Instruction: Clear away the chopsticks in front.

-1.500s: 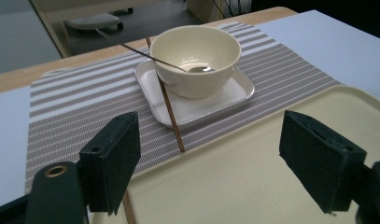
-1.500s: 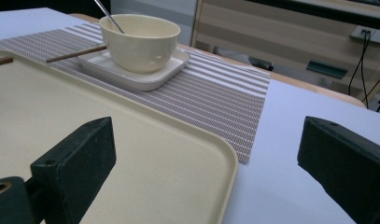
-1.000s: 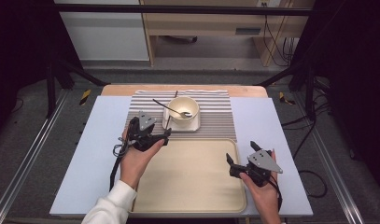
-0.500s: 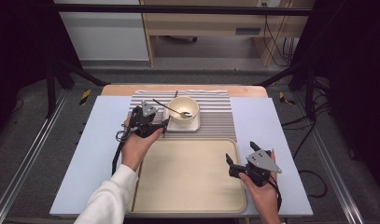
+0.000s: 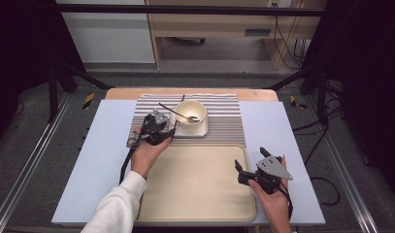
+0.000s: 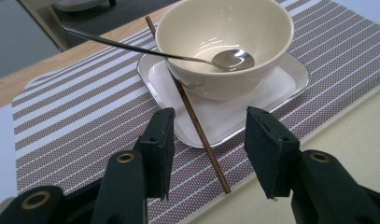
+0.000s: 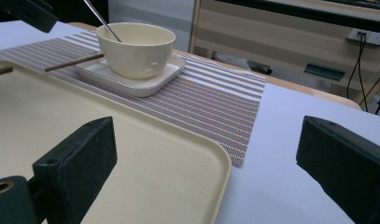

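A cream bowl (image 5: 191, 114) stands on a small white square plate (image 5: 203, 130) on the striped placemat (image 5: 224, 121), and a metal spoon (image 6: 232, 58) rests inside it. A brown chopstick (image 6: 197, 126) lies slanted across the plate's edge and onto the placemat. My left gripper (image 6: 208, 126) sits low at the plate's near-left corner. Its jaws have just been closing, and the chopstick's near end lies between them with neither pad touching it. My right gripper (image 5: 251, 158) is open wide with nothing between its jaws, over the right edge of the beige tray (image 5: 195, 179).
The tray lies in front of the placemat on a pale blue table cover (image 5: 103, 145). The wooden table edge, a shelf unit and cables lie beyond. Black frame legs stand at both sides of the table.
My left hand moved forward and down toward the plate and its jaws narrowed around the chopstick's end. The right hand stayed put.
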### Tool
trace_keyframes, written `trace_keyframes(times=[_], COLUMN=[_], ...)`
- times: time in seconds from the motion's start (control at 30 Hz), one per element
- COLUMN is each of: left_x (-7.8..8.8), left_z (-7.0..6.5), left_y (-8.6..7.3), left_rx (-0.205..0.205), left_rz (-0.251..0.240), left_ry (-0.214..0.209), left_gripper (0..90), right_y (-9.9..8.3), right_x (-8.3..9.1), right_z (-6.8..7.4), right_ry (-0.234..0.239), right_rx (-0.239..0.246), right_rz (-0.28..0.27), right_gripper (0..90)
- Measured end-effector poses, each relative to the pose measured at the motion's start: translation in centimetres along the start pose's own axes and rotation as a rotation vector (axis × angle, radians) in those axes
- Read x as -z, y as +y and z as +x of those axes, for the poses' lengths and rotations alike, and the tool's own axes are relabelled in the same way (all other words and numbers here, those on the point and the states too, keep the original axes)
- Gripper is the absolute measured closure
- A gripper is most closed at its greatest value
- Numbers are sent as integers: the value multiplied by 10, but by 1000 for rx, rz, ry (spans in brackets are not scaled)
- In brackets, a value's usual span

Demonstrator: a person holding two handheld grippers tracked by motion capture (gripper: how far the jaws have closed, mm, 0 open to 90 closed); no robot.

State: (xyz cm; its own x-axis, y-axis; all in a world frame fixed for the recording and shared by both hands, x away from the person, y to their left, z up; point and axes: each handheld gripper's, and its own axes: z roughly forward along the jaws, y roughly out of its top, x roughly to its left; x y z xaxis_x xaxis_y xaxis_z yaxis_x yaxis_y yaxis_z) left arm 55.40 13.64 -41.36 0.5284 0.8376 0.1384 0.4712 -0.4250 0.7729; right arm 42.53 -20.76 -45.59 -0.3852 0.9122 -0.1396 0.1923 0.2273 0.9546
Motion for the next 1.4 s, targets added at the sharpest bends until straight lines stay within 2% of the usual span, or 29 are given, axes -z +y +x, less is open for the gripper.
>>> trace_keyframes(times=[0.17, 0.33, 0.4, 0.5, 0.63, 0.77, 0.87, 1.07, 1.4], left_x=[-7, -15, -20, -28, -35, -42, -49, -59, -67], left_z=[2, 5, 9, 14, 16, 16, 15, 18, 18], left_y=[-2, -3, -4, -5, -2, 2, 3, 1, 1], left_rx=[15, 44, 60, 118, 101, 112, 103, 132, 152], left_rz=[17, 20, 27, 31, 58, 62, 78, 85, 91], left_ry=[4, -10, -12, -32, -14, -23, -16, -22, -26], left_gripper=[565, 606, 627, 649, 654, 658, 659, 670, 680], right_y=[0, 0, 0, -1, -1, -1, -1, -2, -2], right_x=[0, 0, 0, -1, -1, -2, -2, -2, -2], right_z=[0, 0, 0, 0, 0, 0, 0, 0, 0], right_ry=[-1, 2, 2, 2, 3, 4, 4, 3, 5], right_rx=[-8, -5, -3, -4, -5, -2, -4, -4, -2], right_rz=[1, 6, 7, 8, 11, 17, 19, 19, 22], right_gripper=[53, 54, 54, 54, 54, 54, 54, 55, 55])
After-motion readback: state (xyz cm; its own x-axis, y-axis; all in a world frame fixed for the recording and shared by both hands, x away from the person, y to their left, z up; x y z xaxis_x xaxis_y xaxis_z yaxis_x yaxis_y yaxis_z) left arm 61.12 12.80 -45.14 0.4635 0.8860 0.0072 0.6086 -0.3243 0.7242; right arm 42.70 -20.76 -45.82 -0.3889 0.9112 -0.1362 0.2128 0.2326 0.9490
